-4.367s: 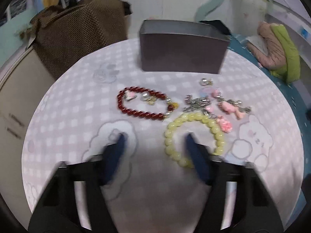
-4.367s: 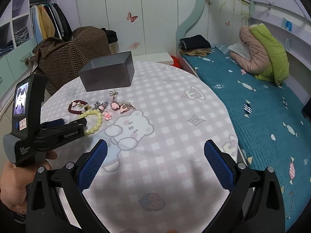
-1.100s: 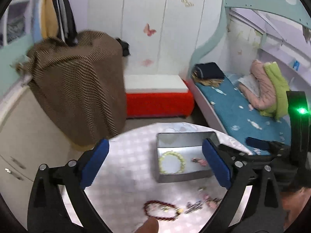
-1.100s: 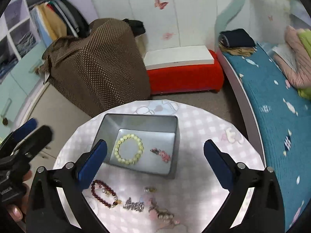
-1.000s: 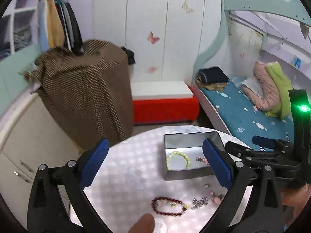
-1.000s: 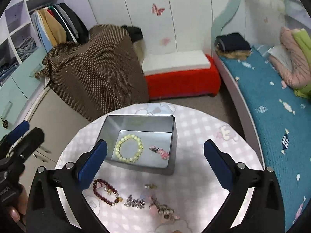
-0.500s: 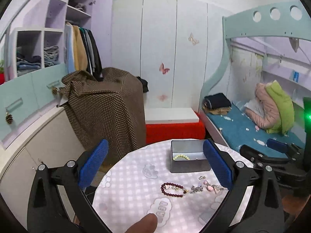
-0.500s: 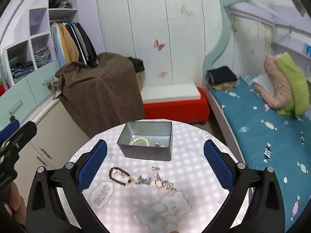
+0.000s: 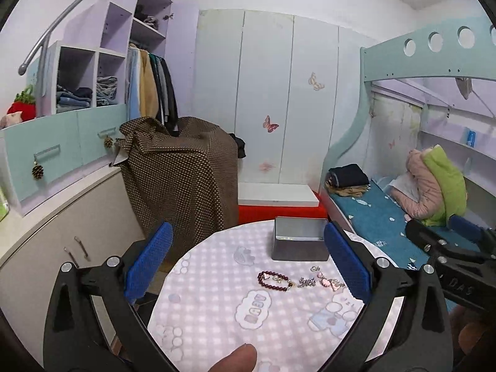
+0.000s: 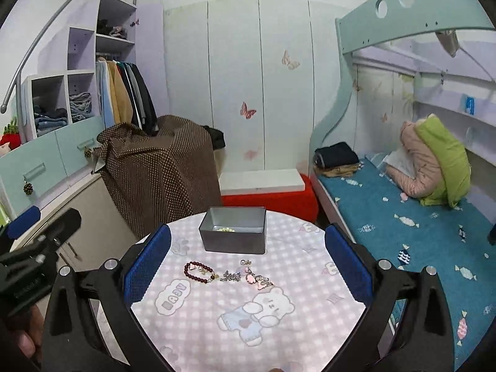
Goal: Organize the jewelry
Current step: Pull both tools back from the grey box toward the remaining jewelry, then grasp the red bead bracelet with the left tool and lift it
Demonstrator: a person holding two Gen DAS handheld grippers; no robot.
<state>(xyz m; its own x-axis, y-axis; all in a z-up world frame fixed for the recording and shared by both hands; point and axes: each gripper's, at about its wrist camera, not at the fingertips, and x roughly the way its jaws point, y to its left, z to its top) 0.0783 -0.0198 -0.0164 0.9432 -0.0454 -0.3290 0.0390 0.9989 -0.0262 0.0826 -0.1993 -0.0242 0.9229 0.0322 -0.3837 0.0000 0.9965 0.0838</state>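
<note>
A grey metal box [image 10: 233, 230] stands at the far side of the round table [image 10: 279, 325]; it also shows in the left wrist view [image 9: 299, 243]. The yellow bead bracelet [image 10: 226, 229] lies inside it. A dark red bead bracelet [image 10: 198, 272] [image 9: 275, 280], a silver chain piece [image 10: 231, 276] [image 9: 306, 282] and pink charm pieces [image 10: 259, 280] [image 9: 330, 282] lie on the cloth in front of the box. My left gripper [image 9: 248, 263] and right gripper [image 10: 248, 263] are both open, empty and held well back above the table.
A brown dotted cloth [image 10: 161, 170] covers furniture behind the table. A red bench [image 10: 272, 198] stands by the wardrobe. A bed with blue cover [image 10: 403, 226] runs along the right. Cabinets [image 9: 46, 217] are at the left.
Both grippers have pulled up and back from the table, so the box and jewelry look smaller and farther. The yellow bracelet, on the cloth 4.4 s ago, lies in the box.
</note>
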